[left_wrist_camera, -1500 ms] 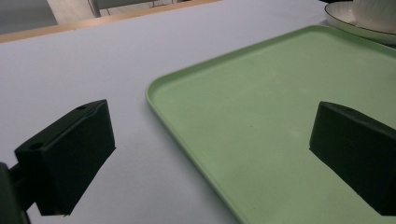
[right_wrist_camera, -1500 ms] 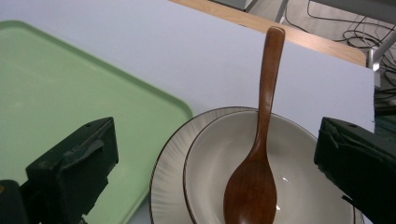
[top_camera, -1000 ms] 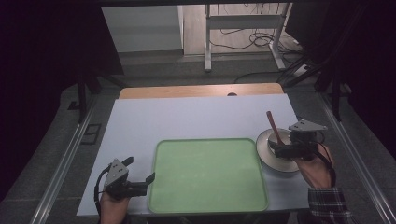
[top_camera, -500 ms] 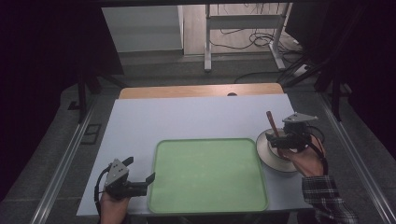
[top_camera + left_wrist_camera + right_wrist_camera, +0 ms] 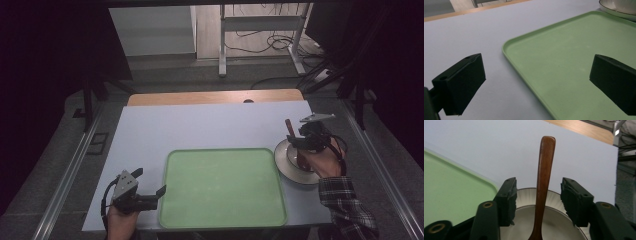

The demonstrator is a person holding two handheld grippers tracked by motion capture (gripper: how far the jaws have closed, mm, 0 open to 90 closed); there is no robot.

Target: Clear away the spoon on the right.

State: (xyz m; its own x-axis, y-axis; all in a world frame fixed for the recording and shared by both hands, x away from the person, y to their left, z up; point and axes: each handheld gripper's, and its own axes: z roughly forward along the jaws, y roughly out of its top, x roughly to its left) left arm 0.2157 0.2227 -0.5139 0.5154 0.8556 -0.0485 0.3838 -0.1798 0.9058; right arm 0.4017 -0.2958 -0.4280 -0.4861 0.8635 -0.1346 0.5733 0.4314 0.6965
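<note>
Your right gripper [image 5: 537, 202] is open, fingers [image 5: 507, 195] either side of the wooden spoon [image 5: 543, 182] w/o touching. Spoon stands in the bowl [image 5: 296, 160], right of the green tray [image 5: 222, 187] on the tabletop [image 5: 210, 125]. Prob. light, stiff, smooth; pinch mid-handle. Bowl looks breakable. Left gripper [image 5: 152, 197] open too, at the tray edge.

wood, glaze and matt plastic

the spoon [image 5: 543, 182] looks like dark brown wood, smooth with a soft sheen. the plate [image 5: 554, 197] reads as glazed white ceramic, finely ribbed along its rim. the green tray [image 5: 564, 65] is smooth matt plastic. the surface [image 5: 210, 125] is pale, matt and even, with a bare light-wood strip at its far edge.
</note>
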